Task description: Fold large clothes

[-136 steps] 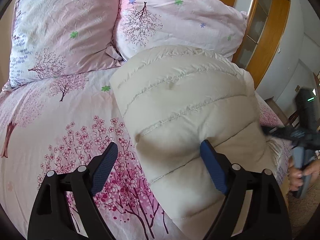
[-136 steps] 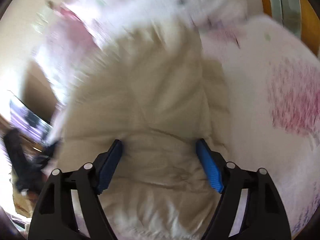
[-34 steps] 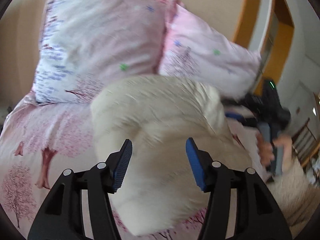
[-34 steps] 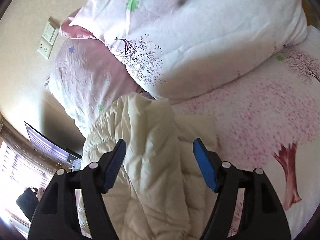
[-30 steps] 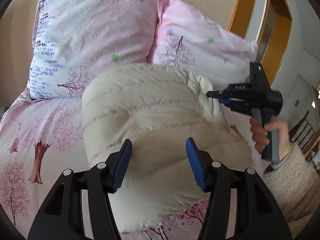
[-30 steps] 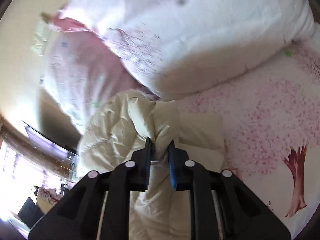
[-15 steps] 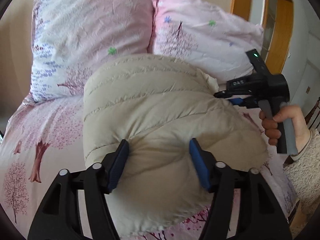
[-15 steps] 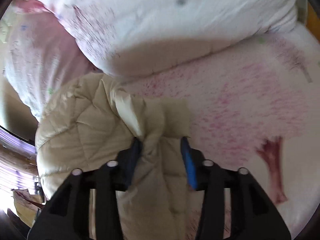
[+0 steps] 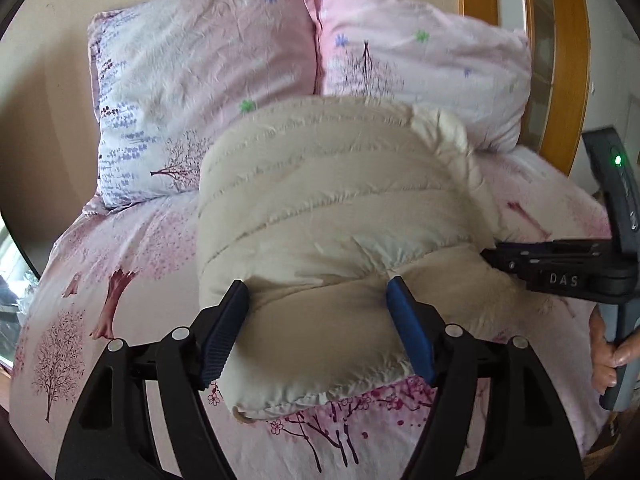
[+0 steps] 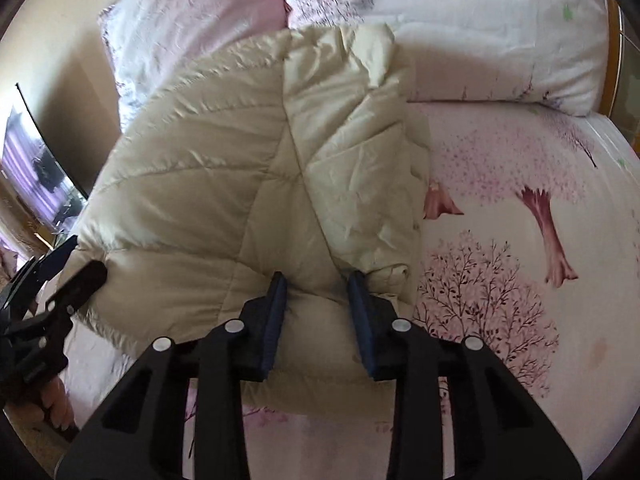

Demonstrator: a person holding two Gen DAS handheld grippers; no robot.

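Note:
A cream quilted puffer jacket (image 9: 332, 216) lies folded into a thick bundle on the pink bed; it also shows in the right wrist view (image 10: 248, 168). My left gripper (image 9: 318, 312) is open, its blue pads straddling the bundle's near end and pressing into it. My right gripper (image 10: 318, 292) is partly closed, its pads pinching a fold at the jacket's near right edge. The right gripper's black body shows in the left wrist view (image 9: 568, 268) at the jacket's right side. The left gripper shows at the left edge of the right wrist view (image 10: 56, 280).
Two pink floral pillows (image 9: 208, 72) (image 9: 424, 60) lean against the wall behind the jacket. The floral bedsheet (image 10: 520, 240) spreads to the right. A wooden door frame (image 9: 568, 64) stands at the far right. A screen (image 10: 32, 168) stands left of the bed.
The right gripper let go of the far fold, swung back to the jacket's near right edge and closed on a fold there. The left gripper opened wider and pushed onto the bundle's near end.

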